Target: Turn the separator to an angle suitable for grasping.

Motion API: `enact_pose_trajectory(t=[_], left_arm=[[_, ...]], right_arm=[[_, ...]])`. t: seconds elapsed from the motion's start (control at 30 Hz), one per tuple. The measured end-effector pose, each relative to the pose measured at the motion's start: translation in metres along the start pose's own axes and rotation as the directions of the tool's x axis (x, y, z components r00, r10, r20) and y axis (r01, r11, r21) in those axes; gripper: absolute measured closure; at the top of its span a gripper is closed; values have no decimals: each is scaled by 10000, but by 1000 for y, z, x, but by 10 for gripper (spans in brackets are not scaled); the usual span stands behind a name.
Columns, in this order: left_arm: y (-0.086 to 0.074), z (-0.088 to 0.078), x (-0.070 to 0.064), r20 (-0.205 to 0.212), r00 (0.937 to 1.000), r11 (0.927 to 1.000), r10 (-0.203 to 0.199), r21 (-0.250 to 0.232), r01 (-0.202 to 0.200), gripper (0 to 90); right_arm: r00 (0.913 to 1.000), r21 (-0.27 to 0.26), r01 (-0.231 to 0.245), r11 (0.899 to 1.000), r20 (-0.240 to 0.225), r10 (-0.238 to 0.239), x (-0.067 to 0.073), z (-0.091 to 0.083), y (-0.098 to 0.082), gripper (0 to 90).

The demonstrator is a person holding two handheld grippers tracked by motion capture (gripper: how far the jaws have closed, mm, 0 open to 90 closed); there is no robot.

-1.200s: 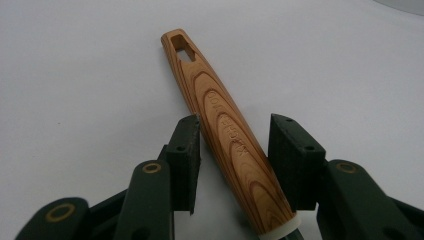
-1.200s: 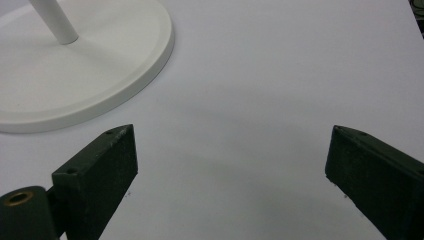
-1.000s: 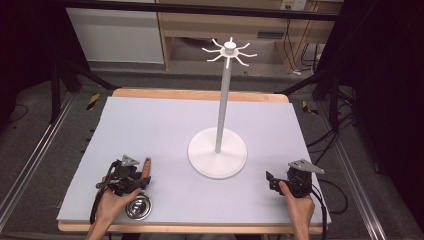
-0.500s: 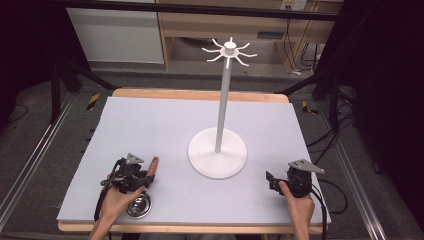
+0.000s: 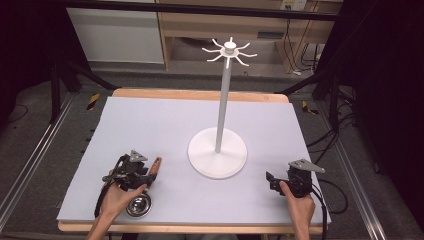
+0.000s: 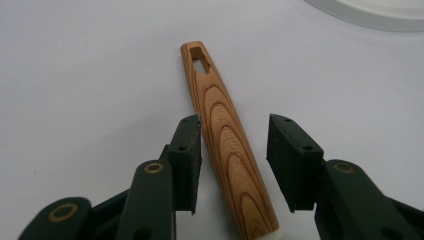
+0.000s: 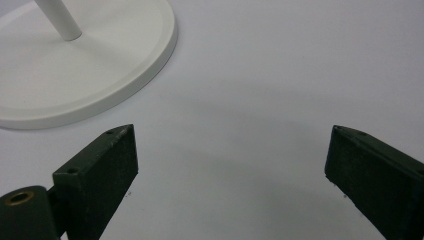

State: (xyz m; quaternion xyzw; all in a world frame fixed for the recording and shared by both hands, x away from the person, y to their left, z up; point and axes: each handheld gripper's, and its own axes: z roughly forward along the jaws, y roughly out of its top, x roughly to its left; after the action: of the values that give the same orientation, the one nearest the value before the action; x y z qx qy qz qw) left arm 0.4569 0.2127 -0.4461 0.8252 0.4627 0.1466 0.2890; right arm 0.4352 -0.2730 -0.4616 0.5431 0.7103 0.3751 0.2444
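While two hands worked at its near edge, one tabletop (image 5: 165,125) under a pale sheet carried everything, and it was the largest thing there. Next in size came one white stand (image 5: 218,152), a round base with a single upright pole and a ring of hooks at the top; it stood near the middle of the tabletop, between the two tools and farther from the person than either.

Two tools were in use. The left tool (image 5: 150,176) lay low at the near left, and its jaws had just been opening: in the left gripper view they stood apart on either side of one wooden handle (image 6: 227,150), one pad right against the wood and the other clear of it, so nothing was clamped. The right tool (image 5: 271,182) rested at the near right, well apart from the stand's base, its jaws wide and bare.

One utensil lay on the tabletop, its wooden handle pointing toward the stand and its small metal bowl (image 5: 138,206) by the left hand (image 5: 116,200).
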Motion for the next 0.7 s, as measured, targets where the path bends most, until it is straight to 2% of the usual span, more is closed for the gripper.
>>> enact_pose_trajectory(t=[0.07,0.17,0.3,0.6,0.7], left_arm=[[2,0,0,-1,10000,10000,30,57,-30,574],[7,7,-4,-255,9993,9982,258,546,-244,594],[6,14,-5,-416,9989,9951,227,970,-186,614],[4,19,-3,-326,9994,9945,-127,1036,160,587],[5,20,-5,-434,9990,9939,-65,1098,113,586]], right_arm=[[9999,34,-92,10000,-62,92,1,0,0,73],[9999,141,-71,9999,-119,73,1,1,0,74],[9999,103,-46,9999,-111,47,0,0,0,74],[9999,179,-54,9998,-150,57,0,1,0,74],[9999,166,-67,9998,-148,70,0,1,0,74]])
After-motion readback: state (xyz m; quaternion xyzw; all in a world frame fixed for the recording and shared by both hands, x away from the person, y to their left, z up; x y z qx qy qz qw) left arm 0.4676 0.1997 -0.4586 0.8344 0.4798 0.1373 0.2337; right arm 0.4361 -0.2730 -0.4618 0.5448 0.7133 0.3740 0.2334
